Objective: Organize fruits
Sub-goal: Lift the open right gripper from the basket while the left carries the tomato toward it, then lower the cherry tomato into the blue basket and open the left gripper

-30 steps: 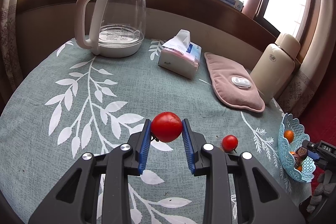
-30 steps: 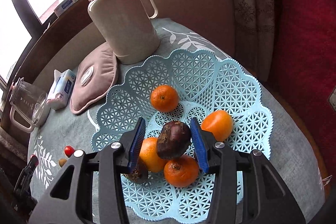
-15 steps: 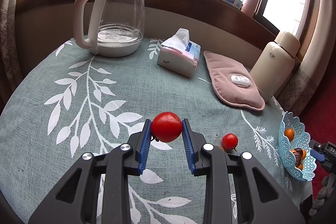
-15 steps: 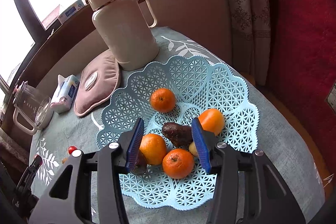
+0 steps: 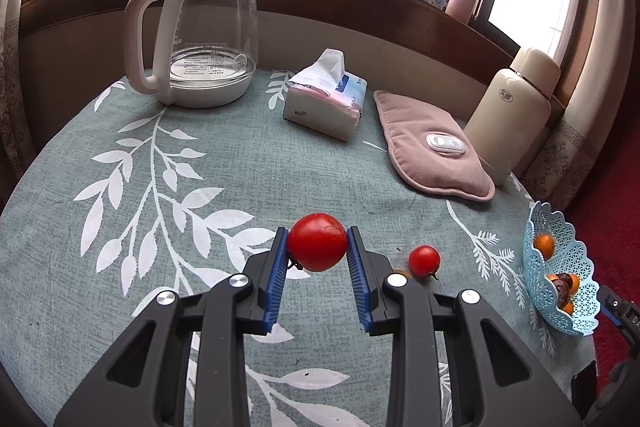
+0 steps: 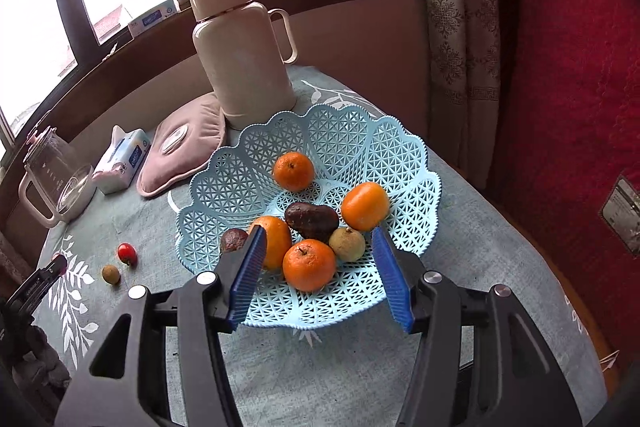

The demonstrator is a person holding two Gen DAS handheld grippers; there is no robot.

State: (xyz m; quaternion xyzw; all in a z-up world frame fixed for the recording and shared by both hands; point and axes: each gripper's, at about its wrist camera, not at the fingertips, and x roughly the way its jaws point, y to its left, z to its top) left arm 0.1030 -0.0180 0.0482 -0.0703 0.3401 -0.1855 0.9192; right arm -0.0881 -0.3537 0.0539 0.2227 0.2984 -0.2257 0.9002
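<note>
My left gripper (image 5: 317, 247) is shut on a large red tomato (image 5: 317, 241), held above the leaf-patterned tablecloth. A small red tomato (image 5: 424, 260) lies on the cloth just right of it, seen again as the small tomato (image 6: 127, 253) beside a tan longan (image 6: 111, 273). The light-blue lattice basket (image 6: 400, 155) holds several oranges, a dark purple fruit (image 6: 312, 219), a second dark fruit (image 6: 233, 239) and a pale longan (image 6: 347, 243). My right gripper (image 6: 318, 247) hangs above the basket's near side, its jaws opening, with nothing pressed between them.
A glass kettle (image 5: 208, 35), a tissue pack (image 5: 326, 103), a pink heating pad (image 5: 432, 147) and a cream thermos (image 5: 516, 107) line the table's far side. The basket (image 5: 560, 267) sits at the right edge, with a red carpet (image 6: 568, 107) beyond it.
My right gripper let go of the dark purple fruit, which now lies in the basket, then opened wider and drew back. The left gripper stayed put with its tomato.
</note>
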